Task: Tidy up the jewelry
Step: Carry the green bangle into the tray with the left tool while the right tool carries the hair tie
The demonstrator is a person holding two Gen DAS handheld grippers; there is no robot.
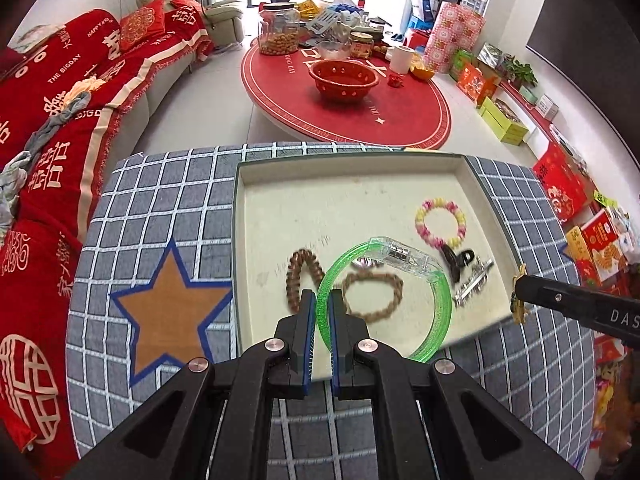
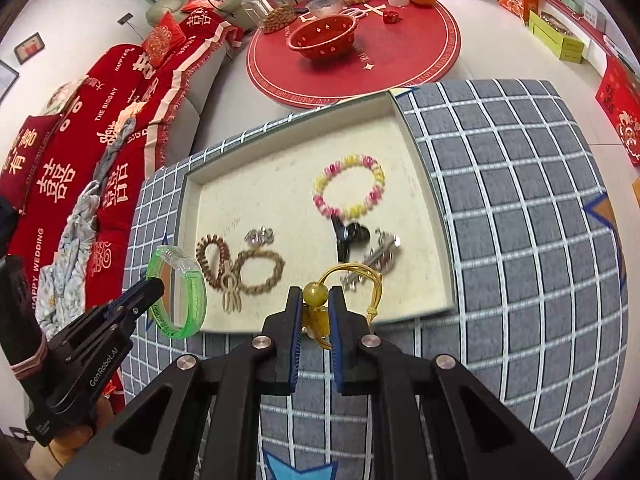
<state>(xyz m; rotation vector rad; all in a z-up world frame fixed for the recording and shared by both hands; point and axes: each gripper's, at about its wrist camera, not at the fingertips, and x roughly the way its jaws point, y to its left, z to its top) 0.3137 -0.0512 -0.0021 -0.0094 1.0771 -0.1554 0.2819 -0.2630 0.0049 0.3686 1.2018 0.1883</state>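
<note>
**Holding two bracelets over the jewelry tray**

Gripping the green plastic bangle [image 1: 434, 328] by its rim, the left tool [image 1: 324, 312] has its two blue-lined fingers clenched on the band, which stands upright between them and arcs out to the right over the near edge of the tray [image 1: 352, 172]. The bangle's clear clasp block sits at the top of the loop. From the other side the same bangle [image 2: 178, 292] hangs at the tool's tip just off the tray's near-left corner.

The right tool [image 2: 316, 308] is closed on a yellow bead bracelet [image 2: 314, 294]: one round amber bead is pinched between the fingers, and its gold cord loops up and to the right above the tray's front edge.

Lying in the cream-lined tray are a pink-and-yellow beaded bracelet [image 2: 350, 186] toward the back, a black hair claw [image 2: 348, 238] just beside it, a silver hair clip [image 2: 372, 264] near the front right, two brown beaded bracelets [image 2: 240, 266] side by side on the left, and a small sparkly piece [image 2: 260, 236] touching them.

The tray rests on a grey checked cloth [image 1: 160, 216] with star patches. Beyond it stand a low round desk with a red mat [image 1: 420, 120] carrying a red colander [image 1: 344, 78] and jars, and a sofa with red covers [image 1: 60, 120] on the left.
</note>
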